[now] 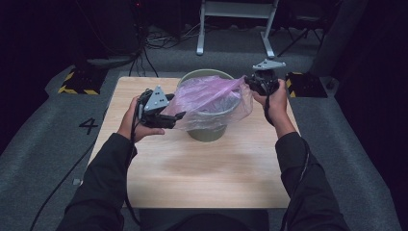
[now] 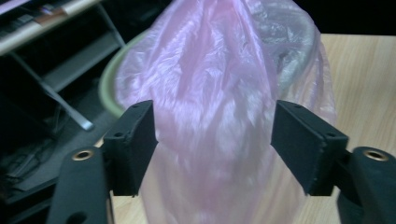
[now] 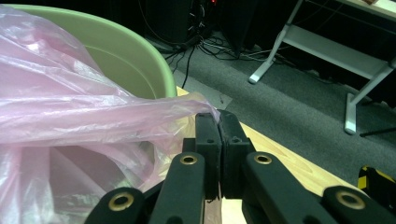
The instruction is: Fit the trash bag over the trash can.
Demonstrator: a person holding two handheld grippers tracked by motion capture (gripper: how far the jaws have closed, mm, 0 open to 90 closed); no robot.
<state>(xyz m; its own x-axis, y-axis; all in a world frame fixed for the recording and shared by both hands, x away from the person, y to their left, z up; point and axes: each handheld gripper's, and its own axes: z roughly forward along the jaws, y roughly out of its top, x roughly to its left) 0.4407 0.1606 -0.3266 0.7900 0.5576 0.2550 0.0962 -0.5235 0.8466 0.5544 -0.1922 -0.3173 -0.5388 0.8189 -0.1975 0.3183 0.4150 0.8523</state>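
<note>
Right gripper [image 3: 219,119] pinches the thin pink plastic bag [image 1: 211,98] draped over the pale green round bin [image 1: 208,132]; left gripper [image 2: 212,135] spread around it, seemingly not gripping; a hard tug could tear the film

A light wooden table [image 1: 202,178] stands on grey carpet [image 1: 43,139]; a black "4" [image 1: 88,125] is marked on the floor at its left; yellow-and-black striped blocks [image 1: 77,82] sit near both far corners; a white-legged desk frame [image 1: 235,24] and tangled cables [image 1: 163,41] lie beyond; the room is dim, its far end black.
</note>
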